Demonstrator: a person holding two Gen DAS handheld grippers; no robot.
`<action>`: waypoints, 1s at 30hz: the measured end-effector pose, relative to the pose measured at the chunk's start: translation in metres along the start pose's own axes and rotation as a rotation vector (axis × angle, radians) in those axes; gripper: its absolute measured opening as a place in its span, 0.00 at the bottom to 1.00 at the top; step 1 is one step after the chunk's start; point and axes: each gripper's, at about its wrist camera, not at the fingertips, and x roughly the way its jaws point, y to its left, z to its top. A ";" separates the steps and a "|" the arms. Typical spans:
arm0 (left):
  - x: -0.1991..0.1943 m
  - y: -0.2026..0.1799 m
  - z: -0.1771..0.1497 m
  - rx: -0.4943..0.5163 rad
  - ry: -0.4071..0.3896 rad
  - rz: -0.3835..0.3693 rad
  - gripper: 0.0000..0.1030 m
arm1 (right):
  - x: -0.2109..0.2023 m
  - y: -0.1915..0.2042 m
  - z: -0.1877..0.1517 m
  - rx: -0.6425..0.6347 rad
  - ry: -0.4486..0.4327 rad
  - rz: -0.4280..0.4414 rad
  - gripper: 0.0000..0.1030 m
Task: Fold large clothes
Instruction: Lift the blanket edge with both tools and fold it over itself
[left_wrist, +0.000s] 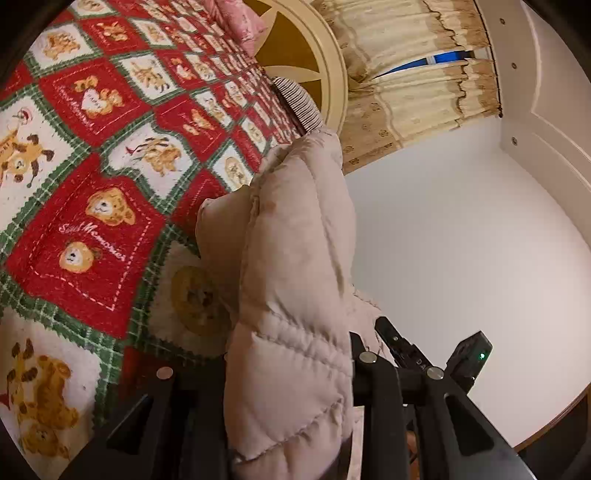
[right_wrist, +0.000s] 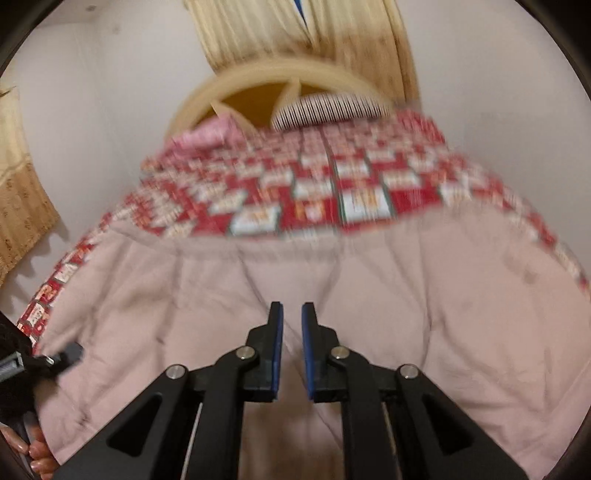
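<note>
On the red bear-print bedspread (right_wrist: 365, 192): pink quilted coat (right_wrist: 369, 295). Left gripper (left_wrist: 291, 369) clamped on its bunched edge; right gripper (right_wrist: 292, 314) above it, fingers slightly apart, empty.

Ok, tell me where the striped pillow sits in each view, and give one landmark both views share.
Left wrist view: the striped pillow is upper centre, at the far end of the red bedspread, just above the padded coat.
Right wrist view: the pillow is upper centre, beyond the bedspread, blurred.
Shared landmark: the round cream headboard behind it.
</note>
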 end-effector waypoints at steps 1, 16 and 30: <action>0.001 -0.001 0.001 -0.006 -0.002 -0.016 0.26 | 0.003 0.003 0.001 -0.007 0.005 0.001 0.13; 0.001 -0.114 -0.017 0.194 0.069 -0.213 0.22 | 0.062 -0.010 -0.043 0.309 0.281 0.289 0.10; -0.012 -0.161 -0.040 0.431 0.133 -0.041 0.14 | 0.072 0.134 -0.099 0.494 0.640 0.928 0.03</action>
